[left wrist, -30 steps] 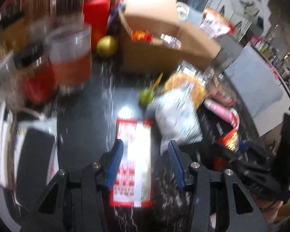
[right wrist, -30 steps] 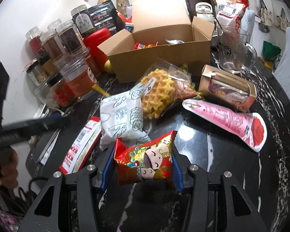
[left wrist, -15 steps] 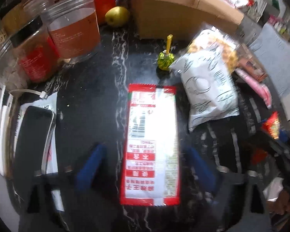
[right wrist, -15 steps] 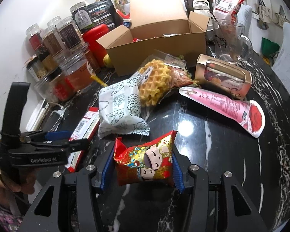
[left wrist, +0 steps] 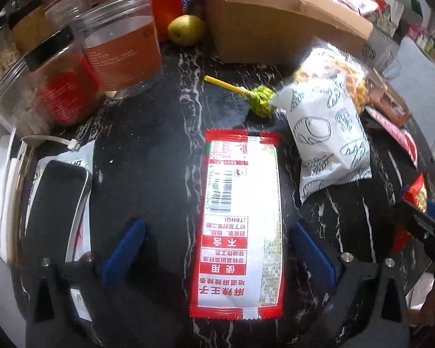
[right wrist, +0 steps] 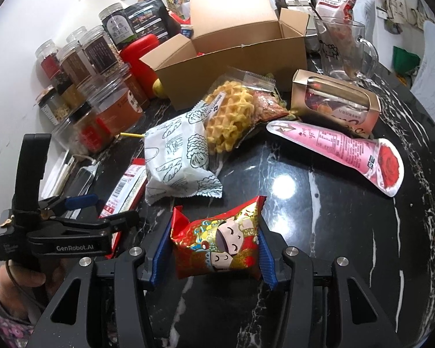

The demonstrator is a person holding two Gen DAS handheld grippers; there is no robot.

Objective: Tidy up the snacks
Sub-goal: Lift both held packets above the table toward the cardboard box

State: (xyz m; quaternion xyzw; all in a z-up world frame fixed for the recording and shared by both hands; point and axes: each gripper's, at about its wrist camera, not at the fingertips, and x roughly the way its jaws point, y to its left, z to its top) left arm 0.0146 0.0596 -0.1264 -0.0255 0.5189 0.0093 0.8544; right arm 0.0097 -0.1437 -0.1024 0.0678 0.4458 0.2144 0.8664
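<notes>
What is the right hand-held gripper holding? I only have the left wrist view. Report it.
Observer: The right hand-held gripper is shut on a red foil snack packet with a cartoon face.
Operator: Tell me whether the box is open.
Observer: The cardboard box is open, with its flaps up.
Operator: Say what stands right of the box.
Observer: A glass mug, upright, with its handle turned away from the box.

Glossy black marble-look tabletop (right wrist: 319,203), matt brown cardboard box (right wrist: 240,61) (plain), shiny foil snack packet (right wrist: 217,249).
</notes>
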